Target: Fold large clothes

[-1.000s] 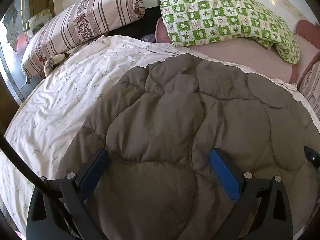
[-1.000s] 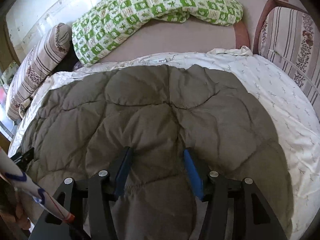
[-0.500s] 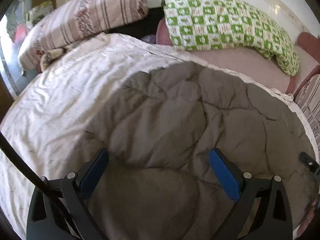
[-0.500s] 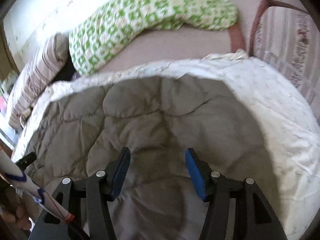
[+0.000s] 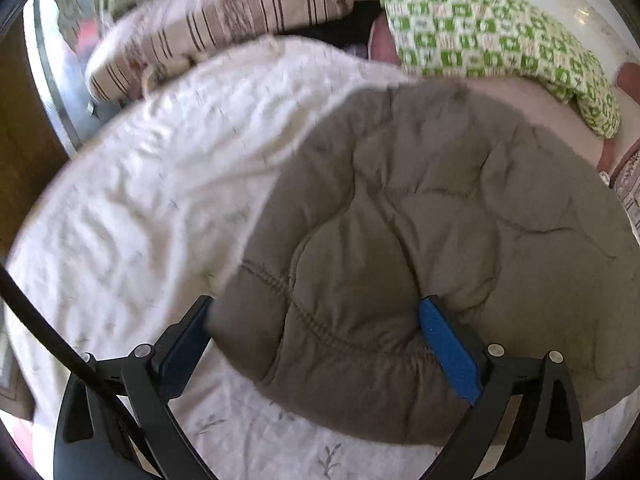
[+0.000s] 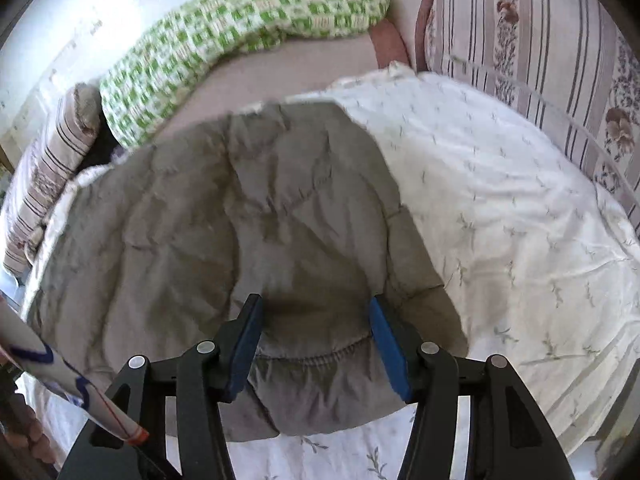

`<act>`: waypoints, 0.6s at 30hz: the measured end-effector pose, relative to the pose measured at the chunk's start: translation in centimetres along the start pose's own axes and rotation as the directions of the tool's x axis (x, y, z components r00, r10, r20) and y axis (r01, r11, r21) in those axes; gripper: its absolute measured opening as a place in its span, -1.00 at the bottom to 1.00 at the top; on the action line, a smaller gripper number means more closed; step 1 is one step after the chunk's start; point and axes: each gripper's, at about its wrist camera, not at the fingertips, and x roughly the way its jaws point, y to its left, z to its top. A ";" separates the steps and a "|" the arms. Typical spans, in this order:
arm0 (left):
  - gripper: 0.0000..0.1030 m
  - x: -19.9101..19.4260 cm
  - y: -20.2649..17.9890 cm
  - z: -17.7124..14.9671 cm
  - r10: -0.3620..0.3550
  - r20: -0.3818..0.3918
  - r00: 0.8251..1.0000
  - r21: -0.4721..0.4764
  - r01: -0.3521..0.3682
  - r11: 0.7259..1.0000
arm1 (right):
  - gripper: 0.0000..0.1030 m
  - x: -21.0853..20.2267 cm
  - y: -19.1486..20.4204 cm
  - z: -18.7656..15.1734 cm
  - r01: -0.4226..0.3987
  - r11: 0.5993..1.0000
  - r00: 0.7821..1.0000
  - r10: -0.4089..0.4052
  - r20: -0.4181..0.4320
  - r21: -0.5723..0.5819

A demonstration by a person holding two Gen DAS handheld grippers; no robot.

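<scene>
While both tongs hold its near hem: one grey quilted garment, mid-fold, on the bed.

Bed (image 5: 132, 216), white leaf-print sheet, carries everything; green checked blanket (image 5: 492, 36) and striped pillow (image 5: 240, 12) lie at the far end, a second striped cushion (image 6: 532, 48) to the right. Quilted garment (image 5: 420, 216) lies across the middle of the sheet, near hem raised off it and bulging. Left tongs (image 5: 316, 332) stand wide, a thick roll of hem filling the gap between them; right tongs (image 6: 316, 340) stand narrower, hem bunched between the blue pads (image 6: 388, 348). Risk, as judged: padding is bulky and slippery, so a hem merely cradled may slide free when carried forward; unequal lift between the two sides would skew the fold.
</scene>
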 end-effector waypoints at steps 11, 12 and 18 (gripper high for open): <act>0.94 -8.2 -2.2 -4.3 -0.021 0.234 0.972 0.050 0.010 0.999 | 0.16 -6.0 4.5 -3.4 -0.069 0.990 0.983 0.089 0.164 -0.121; 0.94 -8.6 -2.6 -4.6 -0.015 0.242 0.970 0.064 -0.001 0.998 | 0.16 -6.2 4.9 -4.0 -0.080 0.987 0.982 0.101 0.157 -0.138; 0.94 -8.1 -3.0 -4.8 0.024 0.238 0.971 0.086 -0.046 0.995 | 0.21 -7.6 1.2 -3.6 -0.038 0.999 0.981 0.038 0.191 -0.005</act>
